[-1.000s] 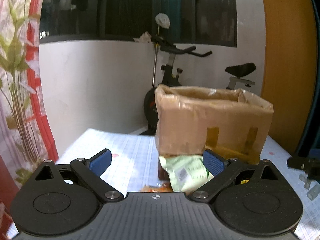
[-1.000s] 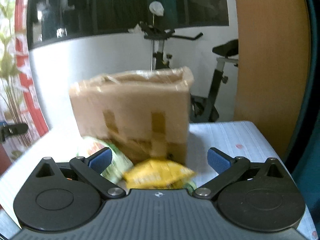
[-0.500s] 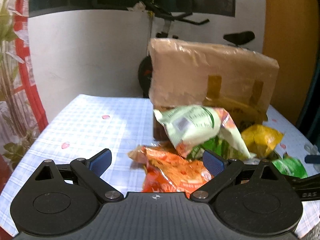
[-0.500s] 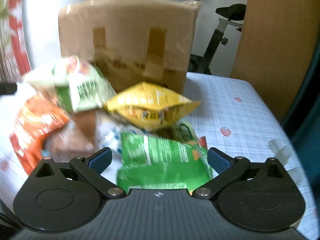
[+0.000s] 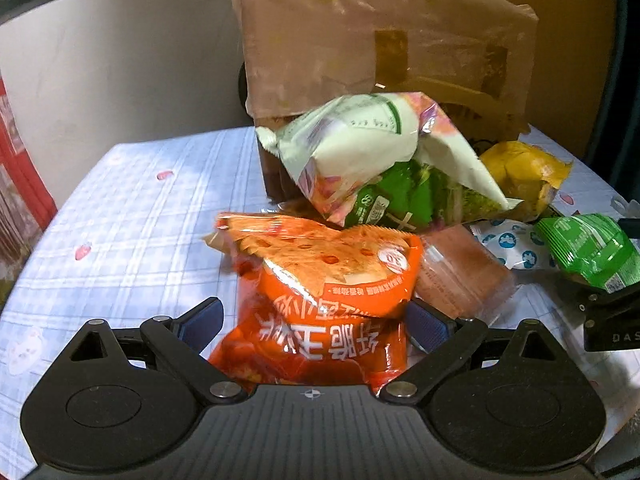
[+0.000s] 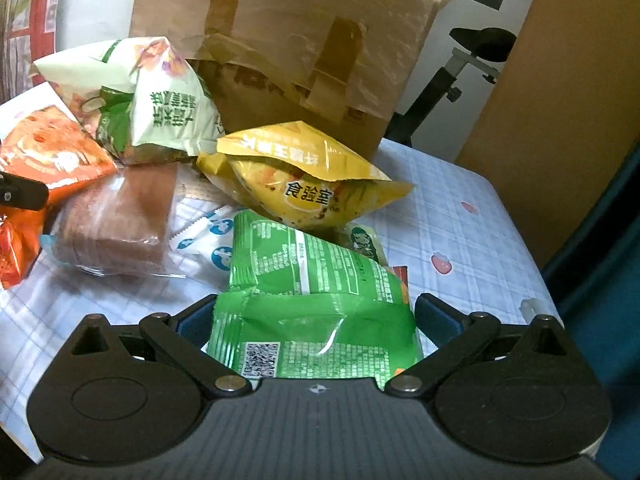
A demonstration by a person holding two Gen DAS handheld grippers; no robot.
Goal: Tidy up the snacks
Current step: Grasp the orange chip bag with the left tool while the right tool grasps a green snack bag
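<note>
A pile of snack bags lies on the checked tablecloth [image 5: 132,216] in front of a tall cardboard box [image 5: 380,40]. My left gripper [image 5: 314,322] is open, and an orange bag [image 5: 332,280] lies between its blue pads. My right gripper [image 6: 316,318] is open too, straddling a green bag [image 6: 316,312]. Behind the green bag sit a yellow bag [image 6: 304,184] and a pale green-and-white bag [image 6: 160,100]. The same pale bag [image 5: 360,152] rests on top of the pile in the left wrist view.
A clear-wrapped brown cake [image 6: 116,220] and a small white-and-blue packet [image 6: 208,240] lie between the two grippers. The cardboard box [image 6: 288,52] stands at the back. The table edge [image 6: 536,280] runs close on the right. An exercise bike [image 6: 472,64] stands behind the table.
Both grippers have dropped and moved in on the pile. The orange bag now lies between the left fingers and the green bag between the right fingers. Both stay equally wide.
</note>
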